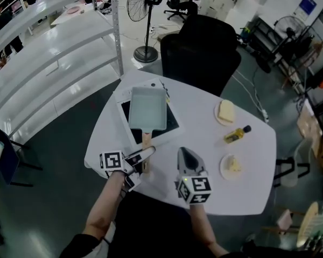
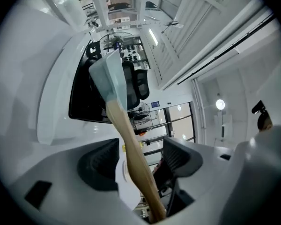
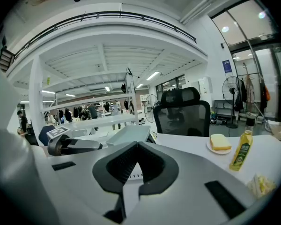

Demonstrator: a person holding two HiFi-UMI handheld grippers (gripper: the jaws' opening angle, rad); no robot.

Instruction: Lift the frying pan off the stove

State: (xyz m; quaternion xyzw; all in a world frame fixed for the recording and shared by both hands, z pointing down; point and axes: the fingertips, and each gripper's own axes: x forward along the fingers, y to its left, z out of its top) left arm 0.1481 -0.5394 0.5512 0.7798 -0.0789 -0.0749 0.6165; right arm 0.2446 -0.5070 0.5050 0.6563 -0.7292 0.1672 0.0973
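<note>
A pale rectangular frying pan (image 1: 147, 108) rests on the black stove (image 1: 173, 124) at the back left of the white table (image 1: 247, 187). Its wooden handle (image 1: 146, 140) points toward me. My left gripper (image 1: 142, 156) is open around the near end of that handle. In the left gripper view the handle (image 2: 129, 139) runs between the jaws with a gap on the right side, and the pan (image 2: 113, 78) lies beyond it. My right gripper (image 1: 188, 158) is shut and holds nothing, hovering over the table right of the handle. From the right gripper (image 3: 137, 146) view the pan (image 3: 130, 134) sits just ahead.
A plate with bread (image 1: 225, 112), a small oil bottle (image 1: 237, 134) and a second plate of food (image 1: 231, 165) lie on the table's right side. A black office chair (image 1: 202, 52) stands behind the table, with white shelving (image 1: 48, 63) at left and a floor fan (image 1: 145, 20) beyond.
</note>
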